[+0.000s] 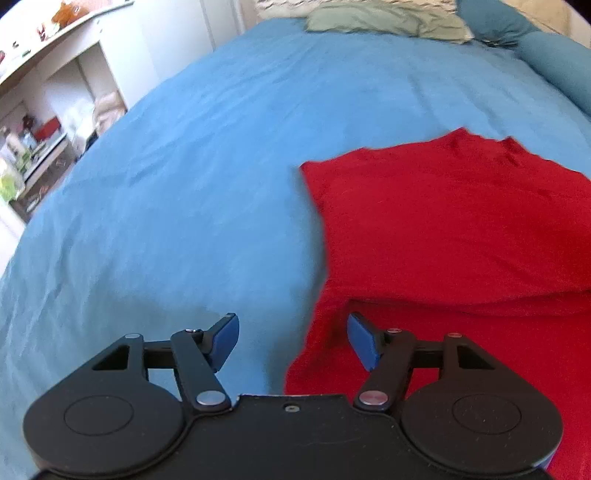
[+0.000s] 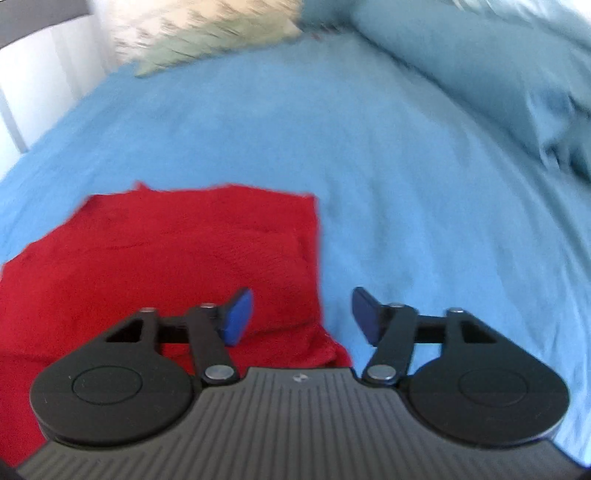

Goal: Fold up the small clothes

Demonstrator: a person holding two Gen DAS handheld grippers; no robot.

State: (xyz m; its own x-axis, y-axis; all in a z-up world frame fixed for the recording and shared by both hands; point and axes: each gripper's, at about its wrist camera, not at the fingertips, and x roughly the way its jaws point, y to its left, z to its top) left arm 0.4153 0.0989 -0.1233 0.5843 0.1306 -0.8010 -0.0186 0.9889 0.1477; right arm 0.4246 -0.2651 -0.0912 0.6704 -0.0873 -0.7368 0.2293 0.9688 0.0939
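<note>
Red garment (image 1: 454,221) is laid flat on the blue bedsheet (image 1: 184,184), occupying the 3 to 5 o'clock sector of the left wrist view and the 7 to 9 o'clock sector of the right wrist view (image 2: 159,258). A horizontal ridge is seen across it in the left view, so one layer appears to be folded over already; sides look tucked in, judged a partly folded state, exact fold count cannot be told

Left gripper (image 1: 291,339) is spread wide, nothing held between the blue pads (image 1: 225,341). It is poised above the garment's left edge, the right pad over red cloth and the left pad over bare sheet. Straddling is judged deliberate: an edge can be pinched only with one finger on each side of it

Right gripper (image 2: 301,317) is likewise released, nothing between its pads (image 2: 238,317). It is placed mirror-wise over the garment's right edge, left pad over cloth, right pad over sheet (image 2: 406,184). Contact with fabric cannot be confirmed in either view; both frames are motion-blurred

Symmetric placement at the near hem is judged as setup for a two-handed lift towards 12 o'clock

Pillows (image 1: 388,18) are seen at 12 o'clock, a shelf unit (image 1: 55,110) at 10 o'clock in the left view, neither involved
</note>
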